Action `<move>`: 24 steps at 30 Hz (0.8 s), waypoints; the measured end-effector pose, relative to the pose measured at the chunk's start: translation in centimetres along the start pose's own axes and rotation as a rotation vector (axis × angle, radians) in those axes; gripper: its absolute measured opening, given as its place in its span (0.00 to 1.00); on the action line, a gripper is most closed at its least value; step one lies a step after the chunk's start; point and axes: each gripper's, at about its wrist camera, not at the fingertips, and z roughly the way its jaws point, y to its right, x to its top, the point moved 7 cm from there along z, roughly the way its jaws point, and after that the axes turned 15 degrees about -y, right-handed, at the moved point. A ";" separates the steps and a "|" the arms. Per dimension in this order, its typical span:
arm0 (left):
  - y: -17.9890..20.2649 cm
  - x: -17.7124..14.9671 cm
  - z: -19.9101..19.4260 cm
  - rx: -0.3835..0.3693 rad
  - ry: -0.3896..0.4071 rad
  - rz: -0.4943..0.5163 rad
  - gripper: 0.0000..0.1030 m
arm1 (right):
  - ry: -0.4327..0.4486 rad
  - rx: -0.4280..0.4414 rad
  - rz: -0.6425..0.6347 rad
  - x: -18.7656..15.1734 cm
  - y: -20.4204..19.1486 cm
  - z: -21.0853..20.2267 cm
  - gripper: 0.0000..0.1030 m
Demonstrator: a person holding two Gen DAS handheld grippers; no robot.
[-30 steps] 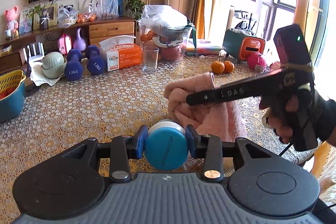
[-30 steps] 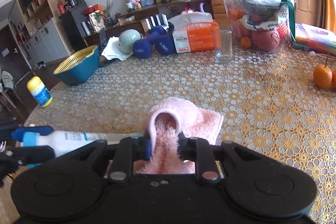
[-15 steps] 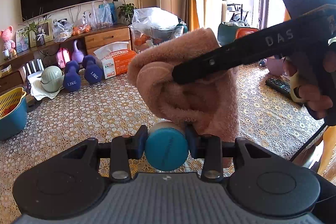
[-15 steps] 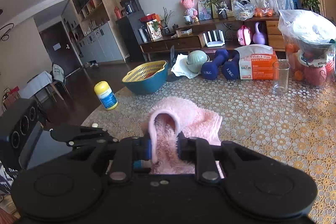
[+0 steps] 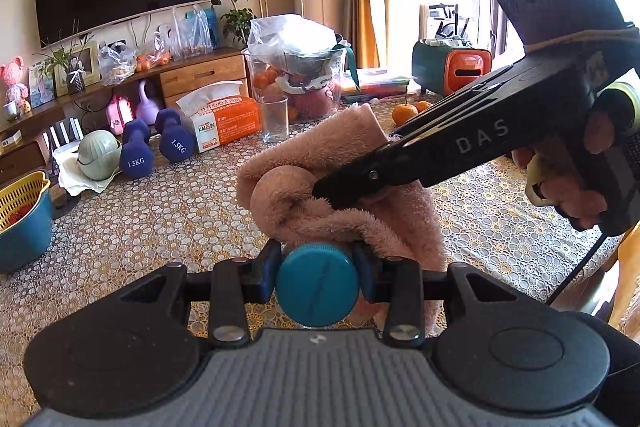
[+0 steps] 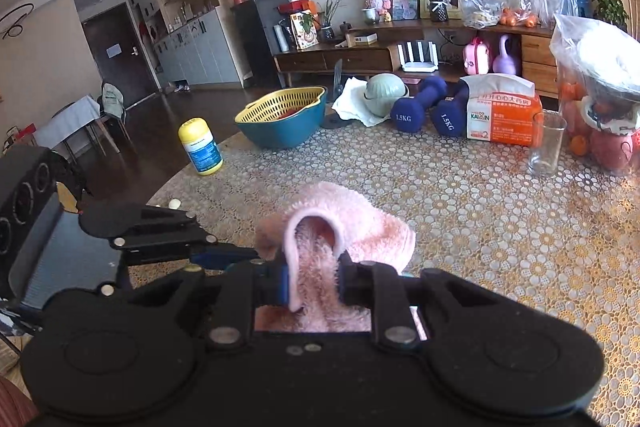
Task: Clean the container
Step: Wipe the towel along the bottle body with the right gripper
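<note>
up off the table (image 5: 140, 227) came the pink towel (image 5: 320, 179), lifted by the right gripper (image 6: 314, 283), which is clenched on its fold. now it drapes over the container (image 5: 317, 283), whose blue cap sits squeezed in the left gripper (image 5: 317, 273). wiping looks ready to begin.

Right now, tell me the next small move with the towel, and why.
Probably rub the pink towel along the bottle. The right tool grips the towel, already draped over the blue-capped bottle clamped in the left tool, so wiping looks ready.
</note>
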 end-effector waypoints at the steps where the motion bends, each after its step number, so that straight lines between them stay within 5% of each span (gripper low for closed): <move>1: -0.1 0.0 0.0 -0.003 0.000 -0.004 0.37 | -0.003 -0.001 0.012 0.1 0.4 0.2 0.19; 24: -2.4 0.1 0.0 -0.081 -0.011 -0.132 0.37 | -0.084 -0.197 0.152 0.1 8.1 6.2 0.20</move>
